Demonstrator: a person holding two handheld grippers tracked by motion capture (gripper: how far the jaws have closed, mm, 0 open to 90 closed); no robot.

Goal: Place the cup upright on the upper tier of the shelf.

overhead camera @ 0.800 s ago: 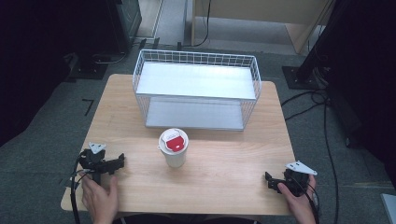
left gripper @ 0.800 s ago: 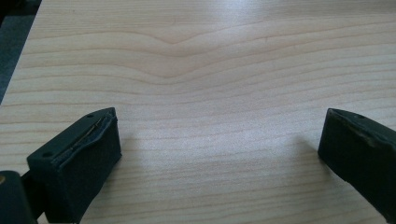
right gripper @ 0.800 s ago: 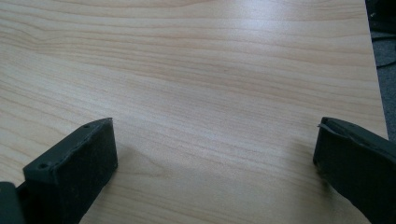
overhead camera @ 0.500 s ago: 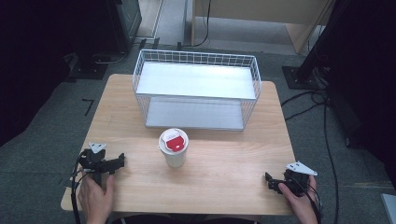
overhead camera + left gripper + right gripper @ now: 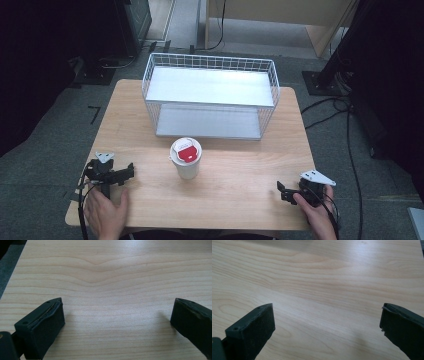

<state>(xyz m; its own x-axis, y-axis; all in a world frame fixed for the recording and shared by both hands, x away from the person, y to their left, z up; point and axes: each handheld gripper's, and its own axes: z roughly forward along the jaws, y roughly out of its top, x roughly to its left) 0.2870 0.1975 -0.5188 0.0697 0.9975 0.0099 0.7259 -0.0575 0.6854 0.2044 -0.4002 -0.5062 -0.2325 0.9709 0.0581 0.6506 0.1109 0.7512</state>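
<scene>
The table [image 5: 240, 180] was a light wooden one with a pale, wavy grain and rounded corners, standing on a dark grey carpeted floor [image 5: 45, 165]. Its top was mostly bare. Toward the far side stood a white wire basket [image 5: 210, 95], long and rectangular, with a flat white shelf across its upper level and a second white panel as its bottom. Just near of the basket, around the middle of the table, stood a white paper cup [image 5: 186, 159] with a white lid bearing a red label; it was upright and apart from the basket.

At the near left corner the left gripper [image 5: 122, 175] rested low on the table, held by the person's left hand [image 5: 105, 212], its grey three-cornered plate on top. In the left gripper view its two black jaws stood wide apart with only bare wood grain between them [image 5: 117, 315], so it was released and held nothing. At the near right edge the right gripper [image 5: 285, 192] lay in the right hand [image 5: 317, 212], also topped by a grey plate; in the right gripper view its jaws were likewise spread wide over bare wood [image 5: 327, 322], grasping nothing. Both grippers were well apart from the cup.

Around the table the room was dim. Black cables [image 5: 345, 130] trailed over the carpet on the right, a black stand base [image 5: 322, 82] sat at the far right, and dark equipment [image 5: 125, 25] stood at the far left. A pale wooden piece of furniture [image 5: 280, 10] rose beyond the basket.
</scene>
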